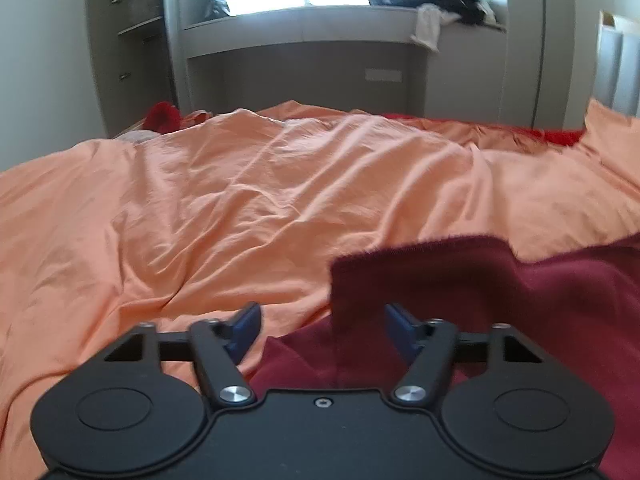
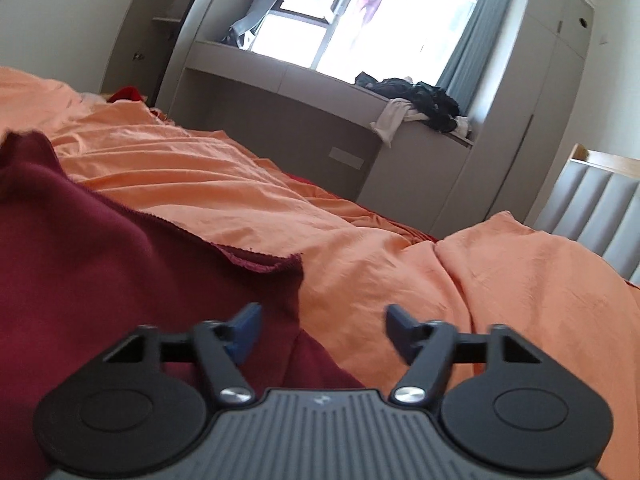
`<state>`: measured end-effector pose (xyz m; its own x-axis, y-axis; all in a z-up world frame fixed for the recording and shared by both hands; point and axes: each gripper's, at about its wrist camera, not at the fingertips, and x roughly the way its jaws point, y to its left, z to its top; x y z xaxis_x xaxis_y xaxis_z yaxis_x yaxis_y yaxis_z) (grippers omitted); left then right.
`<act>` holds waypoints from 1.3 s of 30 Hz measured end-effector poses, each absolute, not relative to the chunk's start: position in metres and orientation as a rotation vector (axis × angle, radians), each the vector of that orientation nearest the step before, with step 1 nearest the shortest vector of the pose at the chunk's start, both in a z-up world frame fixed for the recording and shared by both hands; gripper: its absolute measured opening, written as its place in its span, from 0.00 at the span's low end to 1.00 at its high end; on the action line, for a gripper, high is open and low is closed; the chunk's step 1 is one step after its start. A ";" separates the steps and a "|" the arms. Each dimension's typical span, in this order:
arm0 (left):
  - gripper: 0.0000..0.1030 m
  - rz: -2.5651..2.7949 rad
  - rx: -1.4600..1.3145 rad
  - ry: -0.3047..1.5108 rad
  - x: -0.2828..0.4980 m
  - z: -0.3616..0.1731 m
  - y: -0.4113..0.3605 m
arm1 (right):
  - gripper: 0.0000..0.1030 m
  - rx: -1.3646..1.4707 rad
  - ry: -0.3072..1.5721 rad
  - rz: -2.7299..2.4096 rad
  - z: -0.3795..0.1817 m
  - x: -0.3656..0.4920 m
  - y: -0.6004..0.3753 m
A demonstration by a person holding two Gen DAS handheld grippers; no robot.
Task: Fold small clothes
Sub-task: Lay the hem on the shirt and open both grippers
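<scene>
Bare duvet (image 1: 224, 200) ahead-left of left gripper (image 1: 322, 330); maroon cloth (image 1: 460, 280) edge rises between its jaws, maybe touching.

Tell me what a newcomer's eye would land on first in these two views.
The dark red garment stands out, lying rumpled on the orange bedspread, one edge raised between the open fingers of the left hand-held gripper. The right hand-held gripper, also open, hovers at the garment's frayed corner. Behind the bed, a heap of dark clothes sits on the ledge under the bright window.
</scene>
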<state>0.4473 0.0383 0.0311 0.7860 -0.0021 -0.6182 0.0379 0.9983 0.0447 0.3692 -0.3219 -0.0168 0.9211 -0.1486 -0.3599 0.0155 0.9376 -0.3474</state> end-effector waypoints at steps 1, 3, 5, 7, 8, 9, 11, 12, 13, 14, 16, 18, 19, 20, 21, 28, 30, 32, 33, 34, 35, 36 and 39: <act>0.75 -0.027 0.049 0.664 0.444 0.032 0.040 | 0.86 -0.336 0.387 -0.088 -0.018 0.365 -0.324; 0.81 -0.026 0.048 0.674 0.439 0.028 0.042 | 0.92 -0.312 0.382 -0.090 -0.017 0.357 -0.327; 0.82 -0.015 0.075 0.702 0.436 0.019 0.039 | 0.97 -0.277 0.376 -0.078 -0.017 0.355 -0.332; 0.82 0.017 0.111 0.730 0.434 0.005 0.037 | 0.97 -0.238 0.383 -0.059 -0.015 0.357 -0.336; 0.82 0.028 0.119 0.735 0.432 -0.001 0.037 | 0.95 -0.211 0.388 -0.047 -0.013 0.360 -0.340; 0.82 0.028 0.113 0.725 0.429 -0.006 0.039 | 0.93 -0.182 0.389 -0.030 -0.010 0.363 -0.343; 0.83 0.034 0.079 0.703 0.421 -0.013 0.044 | 0.82 -0.118 0.400 0.006 -0.006 0.372 -0.350; 0.83 0.038 0.055 0.696 0.419 -0.014 0.047 | 0.80 -0.084 0.422 0.029 -0.005 0.380 -0.354; 0.83 0.040 0.031 0.693 0.417 -0.015 0.050 | 0.76 -0.057 0.445 0.055 -0.004 0.387 -0.356; 0.84 0.043 0.006 0.693 0.416 -0.016 0.053 | 0.69 -0.028 0.469 0.089 -0.004 0.396 -0.359; 0.85 0.047 -0.038 0.696 0.415 -0.017 0.059 | 0.57 0.012 0.503 0.130 -0.006 0.408 -0.362; 0.85 0.047 -0.073 0.697 0.414 -0.020 0.064 | 0.22 0.052 0.510 0.134 -0.006 0.415 -0.367; 0.85 0.047 -0.084 0.697 0.413 -0.021 0.065 | 0.06 0.082 0.502 0.134 -0.005 0.415 -0.370; 0.85 0.047 -0.093 0.696 0.413 -0.021 0.066 | 0.06 0.114 0.486 0.124 -0.003 0.413 -0.375; 0.85 0.048 -0.099 0.694 0.412 -0.022 0.067 | 0.06 0.138 0.469 0.103 -0.002 0.409 -0.379; 0.85 0.060 -0.077 0.676 0.410 -0.021 0.064 | 0.08 0.109 0.511 0.055 -0.011 0.403 -0.383; 0.85 0.070 -0.050 0.661 0.406 -0.017 0.061 | 0.22 0.077 0.493 0.050 -0.006 0.398 -0.378; 0.86 0.084 -0.019 0.645 0.400 -0.011 0.058 | 0.56 0.045 0.460 0.051 -0.001 0.385 -0.373; 0.88 0.088 -0.009 0.637 0.396 -0.008 0.058 | 0.61 0.033 0.450 0.051 0.001 0.380 -0.369; 0.89 0.091 0.000 0.624 0.392 -0.004 0.056 | 0.66 0.018 0.441 0.049 0.003 0.372 -0.366; 0.94 0.096 0.003 0.615 0.388 -0.001 0.056 | 0.73 0.003 0.432 0.043 0.005 0.364 -0.363; 0.97 0.103 0.000 0.607 0.384 0.002 0.055 | 0.77 -0.009 0.423 0.035 0.007 0.356 -0.359; 0.99 0.110 -0.029 0.594 0.369 0.011 0.057 | 0.95 -0.052 0.381 0.000 0.008 0.327 -0.345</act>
